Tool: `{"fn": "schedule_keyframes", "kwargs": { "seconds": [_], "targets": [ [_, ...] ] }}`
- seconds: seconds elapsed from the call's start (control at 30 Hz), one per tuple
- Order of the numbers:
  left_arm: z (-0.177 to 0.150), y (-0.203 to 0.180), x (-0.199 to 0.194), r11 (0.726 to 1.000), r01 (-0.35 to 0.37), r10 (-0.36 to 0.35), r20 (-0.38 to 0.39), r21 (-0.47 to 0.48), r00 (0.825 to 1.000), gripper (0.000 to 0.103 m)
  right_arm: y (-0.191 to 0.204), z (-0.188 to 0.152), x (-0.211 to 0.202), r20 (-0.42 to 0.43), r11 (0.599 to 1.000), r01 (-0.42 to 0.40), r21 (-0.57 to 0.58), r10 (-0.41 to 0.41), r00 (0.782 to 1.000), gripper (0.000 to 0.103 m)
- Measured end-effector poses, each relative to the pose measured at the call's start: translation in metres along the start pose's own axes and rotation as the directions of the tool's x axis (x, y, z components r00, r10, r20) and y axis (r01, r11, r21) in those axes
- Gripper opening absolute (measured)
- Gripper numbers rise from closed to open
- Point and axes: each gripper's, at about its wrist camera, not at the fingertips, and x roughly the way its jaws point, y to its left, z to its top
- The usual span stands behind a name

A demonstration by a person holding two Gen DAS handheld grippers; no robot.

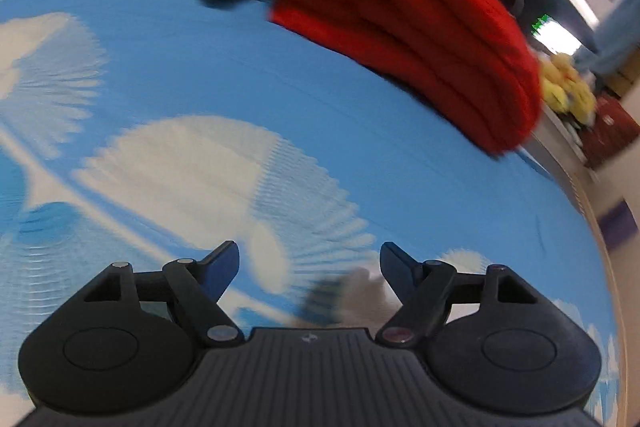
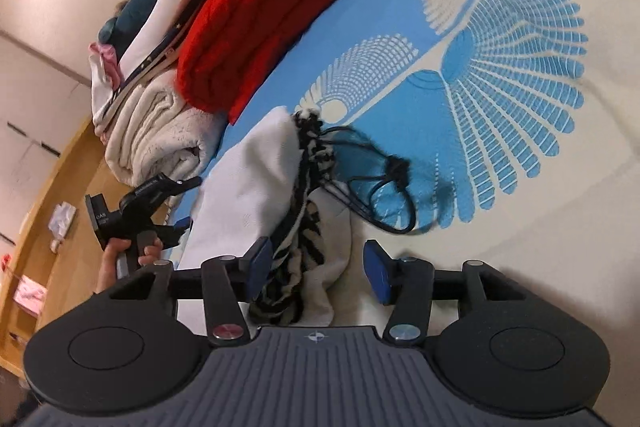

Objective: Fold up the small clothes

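Blue bedspread (image 2: 400, 7), both tongs (image 1: 310, 267) (image 2: 320, 271) spread, white garment (image 2: 256, 187) beside red stack (image 2: 256, 19)

Red knit cloth (image 2: 264, 15), fluffy cream towel (image 2: 156, 143), matt black plastic gripper (image 2: 316, 271).

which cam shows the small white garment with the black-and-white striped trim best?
Right wrist. The crumpled white garment with zebra-striped trim lies sharp and almost whole on the blue patterned bedspread, just ahead of the open right gripper. Left wrist view is motion-blurred; only an indistinct grey-dark smear shows between the open left gripper fingers, possibly that garment.
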Motion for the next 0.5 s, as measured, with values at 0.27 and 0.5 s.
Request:
{"fn": "schedule_keyframes", "kwargs": {
  "seconds": [0.27, 0.5],
  "targets": [
    [-0.058, 0.003, -0.151, 0.97, -0.083, 0.059, 0.109, 0.227, 0.992, 0.103, 0.123, -0.034, -0.066, 0.201, 0.923, 0.215, -0.32, -0.156, 0.967, 0.091],
    [-0.196, -0.007, -0.291, 0.963, -0.054, 0.001, 0.199, 0.263, 0.98, 0.103, 0.195, -0.125, -0.095, 0.323, 0.833, 0.391, -0.39, -0.274, 0.906, 0.102]
  ]
}}
